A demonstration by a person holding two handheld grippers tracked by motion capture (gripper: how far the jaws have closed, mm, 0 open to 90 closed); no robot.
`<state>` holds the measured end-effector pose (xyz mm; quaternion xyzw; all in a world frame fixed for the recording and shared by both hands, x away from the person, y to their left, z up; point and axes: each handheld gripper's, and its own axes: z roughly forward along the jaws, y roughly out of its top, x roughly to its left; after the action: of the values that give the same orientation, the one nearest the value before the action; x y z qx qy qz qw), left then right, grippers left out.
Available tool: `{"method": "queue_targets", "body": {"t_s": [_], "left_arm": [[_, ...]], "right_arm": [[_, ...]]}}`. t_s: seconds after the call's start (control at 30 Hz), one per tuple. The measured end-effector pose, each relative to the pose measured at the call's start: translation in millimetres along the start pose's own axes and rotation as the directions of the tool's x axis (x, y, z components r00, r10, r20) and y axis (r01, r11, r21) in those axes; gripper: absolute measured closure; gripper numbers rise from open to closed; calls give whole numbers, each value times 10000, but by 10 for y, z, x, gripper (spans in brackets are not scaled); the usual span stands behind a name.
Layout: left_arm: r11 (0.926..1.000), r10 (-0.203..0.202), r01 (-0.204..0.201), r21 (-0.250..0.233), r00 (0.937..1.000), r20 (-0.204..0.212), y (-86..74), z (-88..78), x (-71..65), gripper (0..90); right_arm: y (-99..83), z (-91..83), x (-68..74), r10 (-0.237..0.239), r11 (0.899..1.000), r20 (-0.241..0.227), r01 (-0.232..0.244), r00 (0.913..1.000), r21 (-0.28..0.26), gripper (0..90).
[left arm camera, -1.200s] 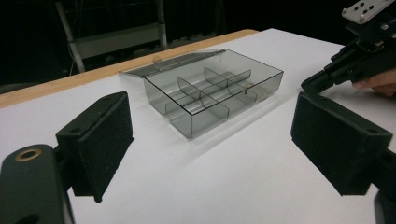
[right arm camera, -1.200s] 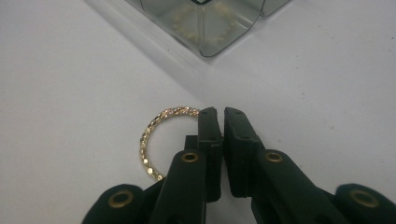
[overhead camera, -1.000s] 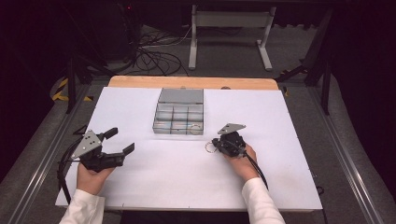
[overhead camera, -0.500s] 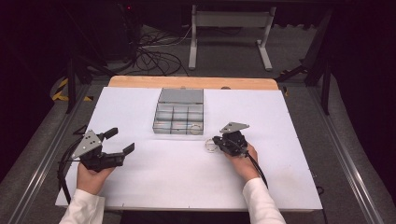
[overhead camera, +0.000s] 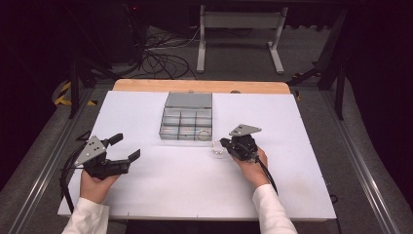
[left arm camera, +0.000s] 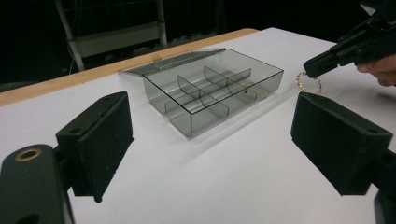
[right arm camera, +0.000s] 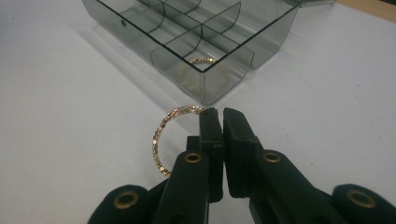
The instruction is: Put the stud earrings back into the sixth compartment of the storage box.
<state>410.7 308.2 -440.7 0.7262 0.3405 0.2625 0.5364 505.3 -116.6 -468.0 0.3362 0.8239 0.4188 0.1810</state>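
While the right gripper sits just short of the near right corner of the compartment box, its jaws are pressed together, with only a thin slit between the pads. The gold beaded ring hangs at the left pad: the upper arc of the loop meets the tip of that jaw, and the rest curves out and down to the left, outside the jaws. Whether the chain is pinched in the slit or only touches the pad's outer edge, I cannot tell. From the left gripper view the ring dangles right under the right gripper's tip, close above the white table, beside the box and not over it.

The left gripper is well apart at the table's left side, jaws spread wide with nothing between them; the box shows in the gap between the pads.

The box is clear grey plastic, divided into a grid, with its lid folded open flat at the far side. A second gold ring lies inside the corner compartment nearest the right gripper. From above, the held ring sits just off the box's near right corner, between box and gripper tip.
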Motion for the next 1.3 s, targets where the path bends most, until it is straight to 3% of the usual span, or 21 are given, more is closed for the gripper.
{"method": "queue_targets", "body": {"t_s": [0.6, 1.3], "left_arm": [[10000, -19, 19, -42, 10000, 1, 3, -10, 2, 134], [10000, -52, 52, -76, 10000, 1, 0, -7, 6, 134]], "right_arm": [[279, 19, 27, 66, 9980, 137, -57, 9999, -635, 875], [555, 250, 38, 309, 9954, 549, -257, 9980, -926, 875]]}}
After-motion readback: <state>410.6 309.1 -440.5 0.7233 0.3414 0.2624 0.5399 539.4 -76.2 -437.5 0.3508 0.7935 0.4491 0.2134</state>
